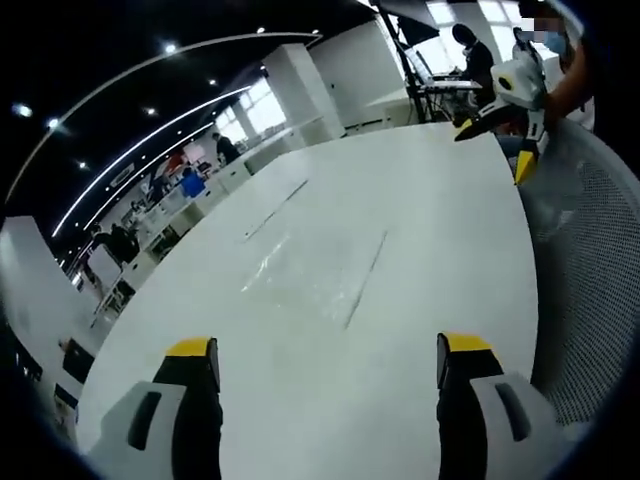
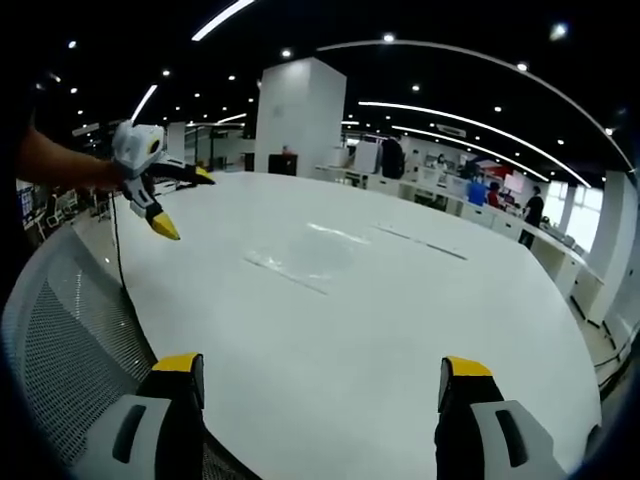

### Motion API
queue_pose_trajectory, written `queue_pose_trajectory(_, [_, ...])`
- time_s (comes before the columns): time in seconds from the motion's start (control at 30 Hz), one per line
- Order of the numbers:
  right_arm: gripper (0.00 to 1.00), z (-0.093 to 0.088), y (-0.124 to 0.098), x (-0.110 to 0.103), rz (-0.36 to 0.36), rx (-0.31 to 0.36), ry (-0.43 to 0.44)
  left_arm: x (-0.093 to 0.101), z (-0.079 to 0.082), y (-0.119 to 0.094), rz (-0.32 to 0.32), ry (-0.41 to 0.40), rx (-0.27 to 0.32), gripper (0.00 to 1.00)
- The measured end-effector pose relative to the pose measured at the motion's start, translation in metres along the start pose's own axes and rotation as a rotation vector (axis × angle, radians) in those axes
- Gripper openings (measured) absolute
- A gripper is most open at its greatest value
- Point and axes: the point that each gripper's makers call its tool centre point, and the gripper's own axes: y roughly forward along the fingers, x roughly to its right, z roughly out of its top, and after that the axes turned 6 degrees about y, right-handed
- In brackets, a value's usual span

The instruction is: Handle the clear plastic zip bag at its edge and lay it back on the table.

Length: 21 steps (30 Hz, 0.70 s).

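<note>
Right now the clear zip bag [image 1: 315, 270] lies flat near the middle of the white table [image 1: 440, 200], and I use that bag as my landmark. My left gripper [image 1: 328, 362] hangs above the table on the near side of the bag, jaws spread wide with nothing between them. My right gripper [image 2: 320, 380] hangs over the table edge on another side of the bag [image 2: 320, 255], also wide and empty; well beyond the bag in its view I see the left gripper, held in a hand. Neither claw touches the bag, so I judge the pick at its edge is not yet begun.

What worries me is the film itself. It is thin, glossy and nearly invisible on the smooth white top; I read it mostly by the dark line of the zip strip [image 1: 364, 280] and faint glare over its wrinkles. Misjudging where the edge lies could shut the jaws on bare table. A bag lying this flat offers no lip, so hard yellow-tipped jaws may skate it across the slick surface rather than get under it. A mesh chair back [image 2: 70, 340], curved and perforated, sits on my side of the bag, just beside the right claw.
</note>
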Motion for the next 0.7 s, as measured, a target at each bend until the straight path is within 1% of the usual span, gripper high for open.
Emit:
queue_pose_trajectory(0.1, [0.98,0.001,0.0,-0.001,-0.001,-0.001,0.001,-0.001,-0.002,0.005,-0.012,0.013,-0.003,0.89])
queue_pose_trajectory(0.43, [0.98,0.0,0.0,0.0,-0.003,-0.005,0.005,0.004,0.003,0.013,-0.042,0.067,-0.031,0.88])
queue_pose_trajectory(0.63, [0.98,-0.002,0.0,0.002,-0.005,-0.006,0.004,0.004,0.001,0.017,-0.06,0.086,-0.04,0.87])
queue_pose_trajectory(0.7, [0.98,-0.002,0.0,0.002,-0.005,-0.009,0.005,0.002,-0.001,0.02,-0.064,0.097,-0.049,0.87])
